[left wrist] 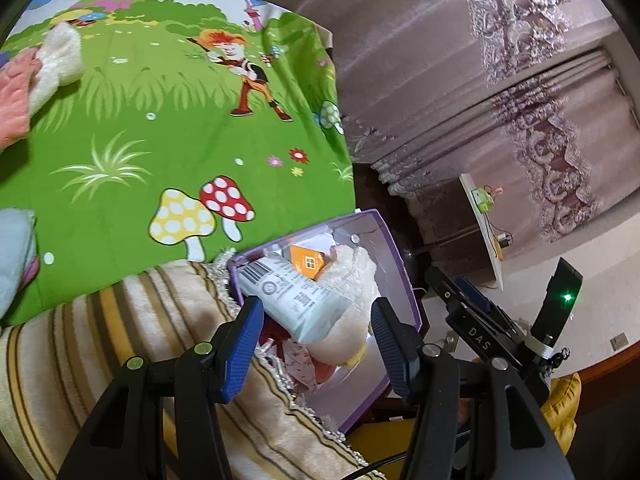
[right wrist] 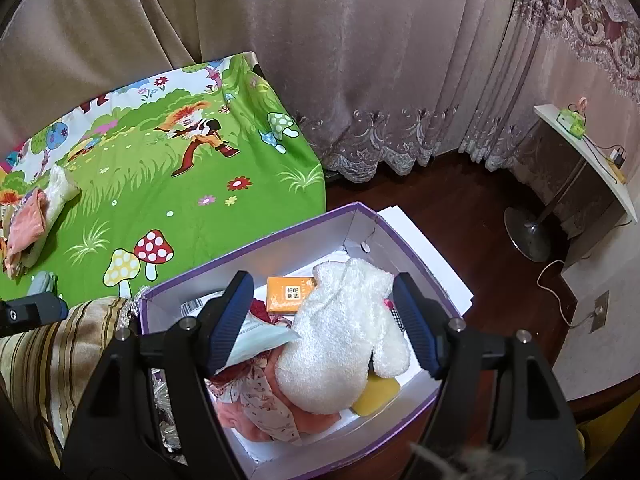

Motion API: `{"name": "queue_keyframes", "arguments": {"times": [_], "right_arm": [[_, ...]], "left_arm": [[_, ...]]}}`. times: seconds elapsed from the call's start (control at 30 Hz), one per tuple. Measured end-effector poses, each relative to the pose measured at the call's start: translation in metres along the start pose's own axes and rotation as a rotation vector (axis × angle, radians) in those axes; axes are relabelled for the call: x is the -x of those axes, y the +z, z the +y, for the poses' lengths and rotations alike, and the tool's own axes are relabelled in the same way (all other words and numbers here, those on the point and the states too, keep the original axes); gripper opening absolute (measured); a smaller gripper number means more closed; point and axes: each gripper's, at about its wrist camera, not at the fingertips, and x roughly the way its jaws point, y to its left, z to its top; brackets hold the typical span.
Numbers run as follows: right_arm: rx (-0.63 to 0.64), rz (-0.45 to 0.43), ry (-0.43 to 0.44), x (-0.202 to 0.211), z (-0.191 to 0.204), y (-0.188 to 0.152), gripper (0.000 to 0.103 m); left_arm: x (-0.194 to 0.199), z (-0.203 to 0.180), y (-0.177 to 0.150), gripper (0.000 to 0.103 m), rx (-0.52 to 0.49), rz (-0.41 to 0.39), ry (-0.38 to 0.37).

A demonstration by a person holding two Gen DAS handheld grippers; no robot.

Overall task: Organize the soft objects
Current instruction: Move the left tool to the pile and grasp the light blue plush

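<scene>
A purple-edged cardboard box (right wrist: pixel 352 220) beside the bed holds a white fluffy mitten (right wrist: pixel 340 340), pink floral cloth (right wrist: pixel 264 400), a yellow soft item (right wrist: pixel 376 396), an orange packet (right wrist: pixel 290 294) and a pale tissue pack (right wrist: pixel 260 338). My right gripper (right wrist: pixel 324 320) is open and empty above the box, over the mitten. My left gripper (left wrist: pixel 316 336) is open and empty, in front of the same box (left wrist: pixel 404 280), near the tissue pack (left wrist: pixel 300 300). On the green cartoon sheet (left wrist: pixel 160 128) lie a white mitten (left wrist: pixel 58 62), a pink cloth (left wrist: pixel 14 100) and a pale blue cloth (left wrist: pixel 14 256).
A striped beige blanket (left wrist: pixel 80 360) lies at the bed's near edge. Patterned curtains (right wrist: pixel 360 60) hang behind. A small stand with a white top (right wrist: pixel 592 160) and cables stands on the dark wooden floor (right wrist: pixel 460 200). The right gripper's body (left wrist: pixel 492 336) shows in the left wrist view.
</scene>
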Motion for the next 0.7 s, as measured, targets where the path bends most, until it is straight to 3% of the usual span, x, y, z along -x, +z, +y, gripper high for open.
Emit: {"name": "queue_keyframes", "arguments": {"times": [0.33,0.7], "right_arm": [[0.043,-0.018,-0.012,0.006,0.016,0.002,0.077],[0.103,-0.001,0.074,0.006,0.051,0.004,0.079]], "left_arm": [[0.021,0.026,0.002,0.057,0.034,-0.042,0.036],[0.067,0.083,-0.003,0.061,0.129,-0.113,0.107]]}}
